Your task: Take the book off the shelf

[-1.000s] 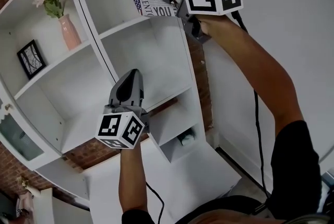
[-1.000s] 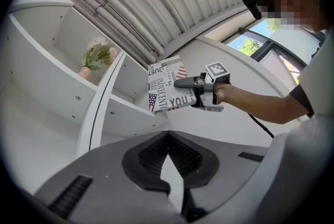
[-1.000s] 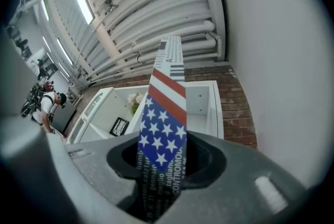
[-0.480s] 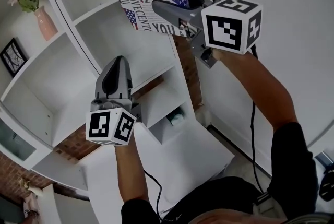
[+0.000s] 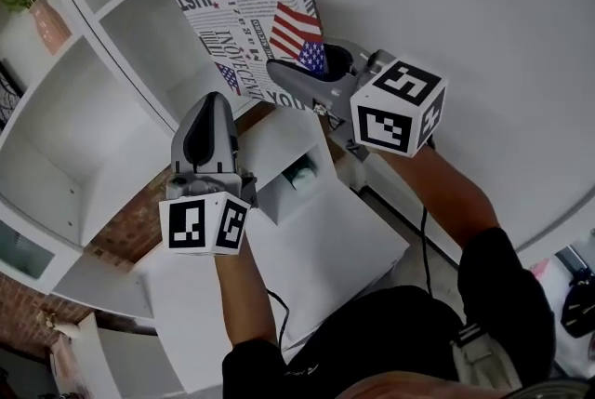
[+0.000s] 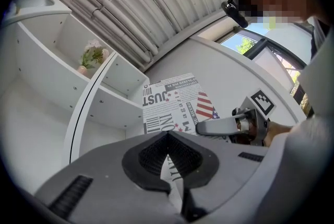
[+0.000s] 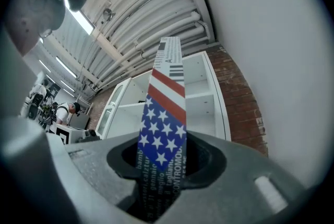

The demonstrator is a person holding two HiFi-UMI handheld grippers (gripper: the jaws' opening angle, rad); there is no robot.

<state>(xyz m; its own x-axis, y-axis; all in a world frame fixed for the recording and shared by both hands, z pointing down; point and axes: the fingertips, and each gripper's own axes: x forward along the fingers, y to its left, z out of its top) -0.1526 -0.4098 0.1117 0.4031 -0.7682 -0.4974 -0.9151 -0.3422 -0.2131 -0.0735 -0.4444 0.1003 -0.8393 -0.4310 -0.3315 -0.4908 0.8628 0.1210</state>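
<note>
The book (image 5: 244,25) has a black-and-white newsprint cover with a US flag patch. It hangs in the air in front of the right edge of the white shelf unit (image 5: 102,109). My right gripper (image 5: 279,70) is shut on the book's lower corner, and the spine (image 7: 166,113) runs up between its jaws. The left gripper view shows the cover (image 6: 172,103) face-on beside the shelf. My left gripper (image 5: 209,104) is lower and to the left, apart from the book. Its jaws meet at the tips (image 6: 168,137) with nothing in them.
A pink vase with flowers (image 5: 42,16) stands on an upper left shelf. A small pale object (image 5: 299,174) lies in a low cubby. A white wall (image 5: 465,16) fills the right side. A white cabinet top (image 5: 325,248) lies below the grippers. Cables trail from both grippers.
My right gripper has drawn the book out of the top compartment, down and away from the shelf, so more of the cover shows. The left gripper has stayed roughly in place.
</note>
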